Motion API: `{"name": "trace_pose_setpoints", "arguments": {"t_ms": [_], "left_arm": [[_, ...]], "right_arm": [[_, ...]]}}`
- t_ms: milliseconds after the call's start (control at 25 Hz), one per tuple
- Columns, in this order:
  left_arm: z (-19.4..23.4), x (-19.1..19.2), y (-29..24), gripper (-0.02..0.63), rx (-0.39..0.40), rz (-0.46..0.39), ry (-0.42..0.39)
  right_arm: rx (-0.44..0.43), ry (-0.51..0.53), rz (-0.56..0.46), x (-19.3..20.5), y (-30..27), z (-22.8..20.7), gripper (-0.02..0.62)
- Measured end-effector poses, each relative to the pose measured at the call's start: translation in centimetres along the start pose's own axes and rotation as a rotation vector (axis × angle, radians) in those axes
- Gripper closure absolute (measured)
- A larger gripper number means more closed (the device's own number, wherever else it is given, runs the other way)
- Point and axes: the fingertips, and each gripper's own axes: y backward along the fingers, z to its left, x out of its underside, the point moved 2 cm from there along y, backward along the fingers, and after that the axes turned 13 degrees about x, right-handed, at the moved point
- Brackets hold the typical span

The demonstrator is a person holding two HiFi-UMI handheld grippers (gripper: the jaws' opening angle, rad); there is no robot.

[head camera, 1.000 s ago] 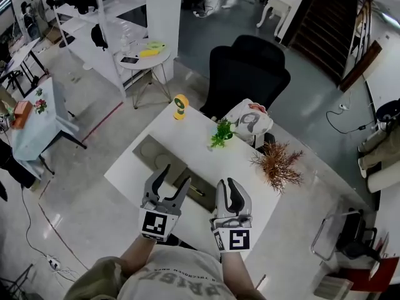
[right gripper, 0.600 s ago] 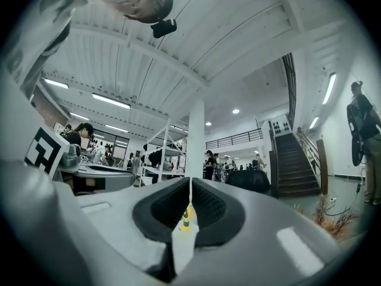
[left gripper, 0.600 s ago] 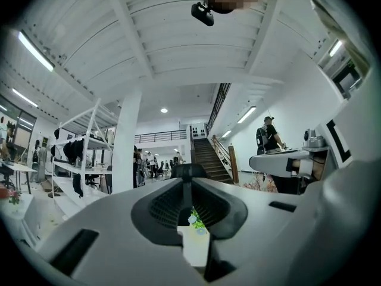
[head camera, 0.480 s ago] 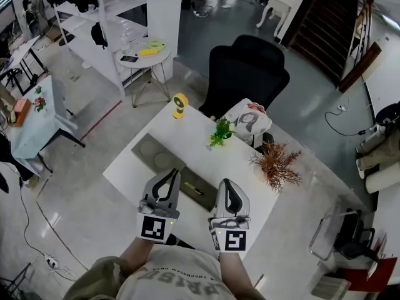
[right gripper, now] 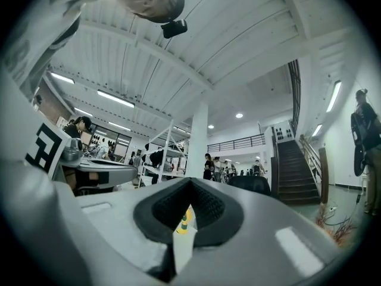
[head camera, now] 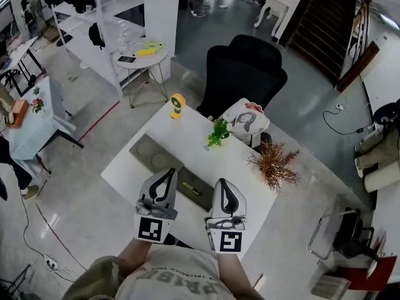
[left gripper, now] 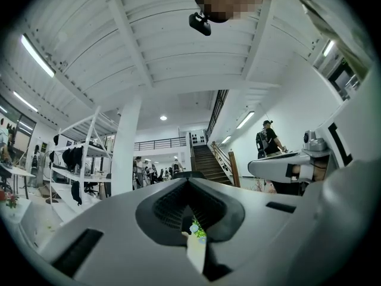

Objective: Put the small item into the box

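Over white table (head camera: 240, 161), left gripper (head camera: 166, 172) and right gripper (head camera: 224, 182) point forward side by side, fingers closed, empty.

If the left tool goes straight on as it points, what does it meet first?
Likely the small green plant on the white table, straight ahead of the shut left tool; depth unclear.

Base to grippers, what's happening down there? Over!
Left gripper and right gripper just closed, both empty. Small yellow item lies on the gray tray, untouched. Nothing blocks it.
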Motion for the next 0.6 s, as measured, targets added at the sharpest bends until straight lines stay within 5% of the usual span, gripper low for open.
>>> {"name": "trace_pose_setpoints", "arguments": {"t_ms": [600], "left_arm": [[-0.1,0.2,-0.3,0.595,0.014,-0.004,-0.005]], "right_arm": [[0.009,-0.015,-0.053,-1.1,-0.3,0.5,0.594]]}}
